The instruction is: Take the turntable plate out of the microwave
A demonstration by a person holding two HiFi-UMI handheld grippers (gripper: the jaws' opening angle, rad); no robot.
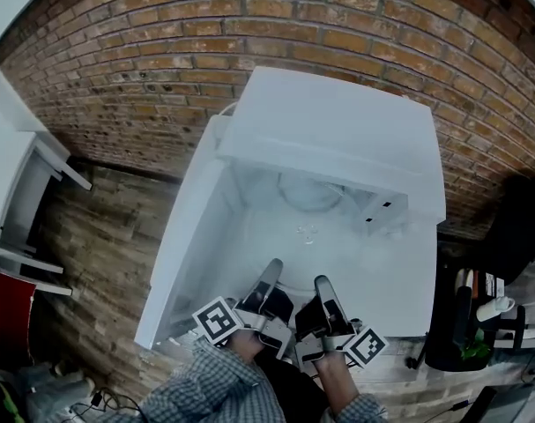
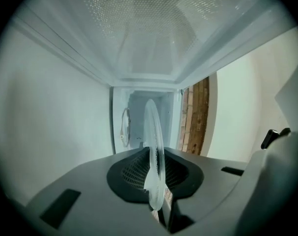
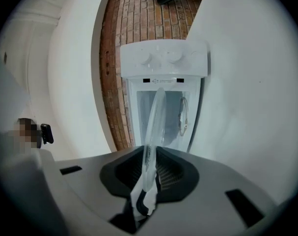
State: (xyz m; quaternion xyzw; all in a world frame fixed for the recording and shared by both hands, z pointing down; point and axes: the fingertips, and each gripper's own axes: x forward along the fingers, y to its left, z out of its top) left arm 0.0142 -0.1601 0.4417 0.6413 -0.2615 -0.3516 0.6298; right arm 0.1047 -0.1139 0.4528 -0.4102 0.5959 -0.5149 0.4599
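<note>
The open microwave (image 1: 338,130) is viewed steeply from above by the head camera, while each gripper camera is set close behind its own jaws and faces along the glass plate (image 2: 152,132) edge-on toward the white cavity (image 3: 171,107), which is shared by all three views.

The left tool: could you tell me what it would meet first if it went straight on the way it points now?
The left tool is shut on the glass turntable plate, so that comes first; beyond it, probably the back of the open microwave cavity, though depth is unclear.
</note>
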